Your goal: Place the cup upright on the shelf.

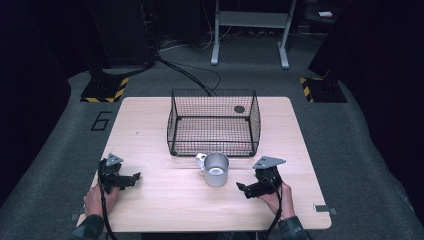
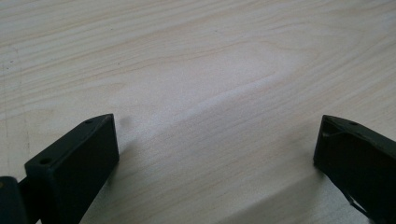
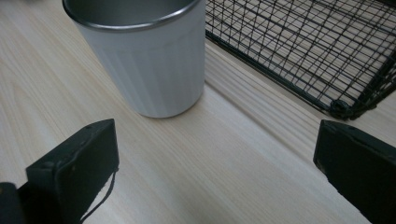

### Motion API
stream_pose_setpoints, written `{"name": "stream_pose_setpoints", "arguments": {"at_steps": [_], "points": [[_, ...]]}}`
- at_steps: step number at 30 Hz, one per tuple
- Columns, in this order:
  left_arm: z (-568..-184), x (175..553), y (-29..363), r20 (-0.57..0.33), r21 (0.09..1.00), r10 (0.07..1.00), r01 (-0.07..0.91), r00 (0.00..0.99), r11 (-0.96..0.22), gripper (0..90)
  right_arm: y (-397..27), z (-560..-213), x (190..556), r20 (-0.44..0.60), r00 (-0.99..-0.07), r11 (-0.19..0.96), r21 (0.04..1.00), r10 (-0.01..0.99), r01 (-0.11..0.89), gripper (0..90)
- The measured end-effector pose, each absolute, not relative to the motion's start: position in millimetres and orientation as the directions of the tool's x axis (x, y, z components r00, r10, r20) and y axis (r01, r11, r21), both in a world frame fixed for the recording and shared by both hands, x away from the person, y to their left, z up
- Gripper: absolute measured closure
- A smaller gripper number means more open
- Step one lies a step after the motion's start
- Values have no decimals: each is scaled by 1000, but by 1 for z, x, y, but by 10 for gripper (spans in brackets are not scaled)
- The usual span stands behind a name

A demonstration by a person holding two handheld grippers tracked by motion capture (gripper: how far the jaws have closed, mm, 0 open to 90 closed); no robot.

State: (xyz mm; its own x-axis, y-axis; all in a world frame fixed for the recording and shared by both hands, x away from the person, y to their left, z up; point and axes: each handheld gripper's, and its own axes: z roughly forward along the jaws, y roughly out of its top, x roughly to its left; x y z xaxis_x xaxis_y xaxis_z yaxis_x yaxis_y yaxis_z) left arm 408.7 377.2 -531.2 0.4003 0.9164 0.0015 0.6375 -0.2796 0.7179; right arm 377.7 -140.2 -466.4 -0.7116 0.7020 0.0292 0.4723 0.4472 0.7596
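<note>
A white mug (image 1: 216,170) with a metal rim stands upright on the wooden table (image 1: 165,200), its handle turned to the back left. Just behind it sits a black wire basket (image 1: 214,92). My right gripper (image 1: 242,189) rests low at the mug's right, pointing left, with its jaws wide apart and nothing between them. In the right gripper view (image 3: 217,140) the mug (image 3: 149,60) is close ahead on the left and the basket (image 3: 303,51) is on the right. My left gripper (image 1: 135,177) lies open near the table's left edge, over bare wood (image 2: 187,70).
A small dark round thing (image 1: 239,109) shows at the basket's back right. Bare table stretches between the two grippers and along the front edge. Beyond the table lie grey carpet, cables and a white frame stand (image 1: 250,30).
</note>
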Motion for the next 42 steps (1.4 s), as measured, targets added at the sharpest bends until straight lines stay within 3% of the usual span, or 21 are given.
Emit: {"name": "stream_pose_setpoints", "arguments": {"at_steps": [42], "points": [[-531, 409, 377, 1, 718, 916, 638, 400, -279, 0, -49, -459, 424, 8, -836, 585, 711, 548, 390, 0]]}}
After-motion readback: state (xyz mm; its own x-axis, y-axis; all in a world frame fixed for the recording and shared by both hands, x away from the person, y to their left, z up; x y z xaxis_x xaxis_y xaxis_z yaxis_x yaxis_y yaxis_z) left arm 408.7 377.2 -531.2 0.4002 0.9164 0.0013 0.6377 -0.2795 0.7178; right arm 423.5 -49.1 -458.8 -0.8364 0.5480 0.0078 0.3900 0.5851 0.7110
